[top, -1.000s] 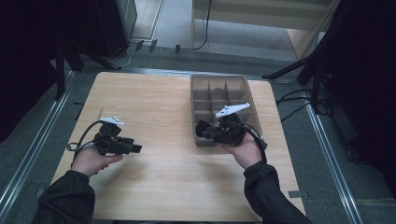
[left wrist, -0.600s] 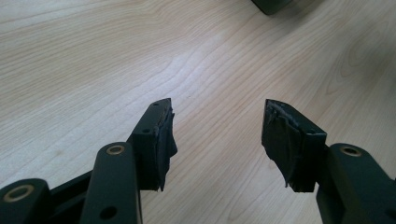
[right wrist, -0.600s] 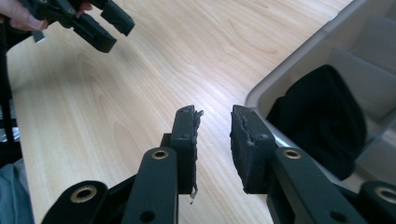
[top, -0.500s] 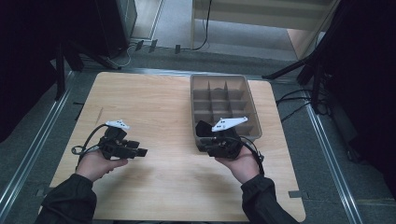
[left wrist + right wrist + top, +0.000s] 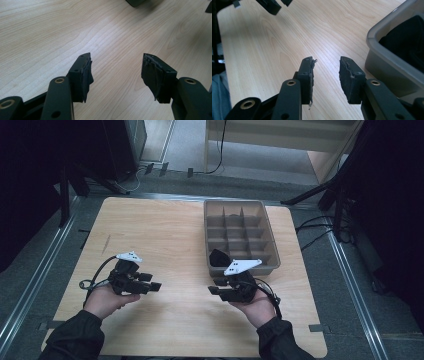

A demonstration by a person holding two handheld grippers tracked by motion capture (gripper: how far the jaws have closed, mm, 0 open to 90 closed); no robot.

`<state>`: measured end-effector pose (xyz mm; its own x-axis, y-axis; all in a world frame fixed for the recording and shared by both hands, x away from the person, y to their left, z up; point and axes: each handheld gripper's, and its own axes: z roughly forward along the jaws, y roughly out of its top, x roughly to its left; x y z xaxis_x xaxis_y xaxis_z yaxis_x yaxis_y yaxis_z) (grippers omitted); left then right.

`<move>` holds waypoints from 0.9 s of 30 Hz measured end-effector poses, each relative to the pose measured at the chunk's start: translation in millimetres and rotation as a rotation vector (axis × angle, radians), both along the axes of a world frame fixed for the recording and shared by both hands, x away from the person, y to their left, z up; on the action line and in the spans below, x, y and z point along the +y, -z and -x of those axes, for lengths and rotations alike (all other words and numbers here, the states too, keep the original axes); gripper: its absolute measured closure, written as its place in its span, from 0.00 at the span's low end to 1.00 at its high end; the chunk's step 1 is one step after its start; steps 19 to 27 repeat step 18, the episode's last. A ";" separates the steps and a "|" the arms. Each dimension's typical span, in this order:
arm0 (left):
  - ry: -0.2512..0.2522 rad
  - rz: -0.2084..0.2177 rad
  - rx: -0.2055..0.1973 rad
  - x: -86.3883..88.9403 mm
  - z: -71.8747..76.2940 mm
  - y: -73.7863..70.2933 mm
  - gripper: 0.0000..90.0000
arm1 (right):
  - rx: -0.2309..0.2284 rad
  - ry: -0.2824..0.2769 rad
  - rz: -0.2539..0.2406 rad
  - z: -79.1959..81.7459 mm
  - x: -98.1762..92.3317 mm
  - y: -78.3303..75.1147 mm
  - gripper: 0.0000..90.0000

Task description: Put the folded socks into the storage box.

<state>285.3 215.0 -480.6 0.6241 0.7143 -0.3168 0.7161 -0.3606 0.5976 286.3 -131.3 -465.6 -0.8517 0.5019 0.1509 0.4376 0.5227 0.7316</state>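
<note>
Divided grey tray [image 5: 268, 251] at the far right of the wooden surface [image 5: 170, 235]; a dark cloth [image 5: 218, 257] lies in its near-left compartment, spilling over the rim; right tongs [image 5: 214, 287] just in front of the tray, jaws having just opened further, nothing between them; left tongs [image 5: 154, 283] well apart to the left, jaws wide and empty over bare wood.

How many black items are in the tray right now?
1. A black item sits in the near left compartment of the grey tray, partly behind the right gripper. The other visible compartments look empty, though that gripper may hide something.
</note>
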 end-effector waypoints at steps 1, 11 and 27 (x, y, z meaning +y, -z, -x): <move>-0.001 0.002 -0.002 -0.6 0.7 0.1 0.45 | 0.003 -0.001 0.001 0.8 0.2 1.2 0.70; 0.018 0.002 -0.011 -2.9 1.6 5.2 0.45 | 0.003 -0.021 0.000 2.7 2.2 11.5 0.67; 0.023 -0.005 -0.023 -2.9 -0.2 7.9 0.44 | 0.010 -0.035 -0.038 -1.0 4.4 13.4 0.66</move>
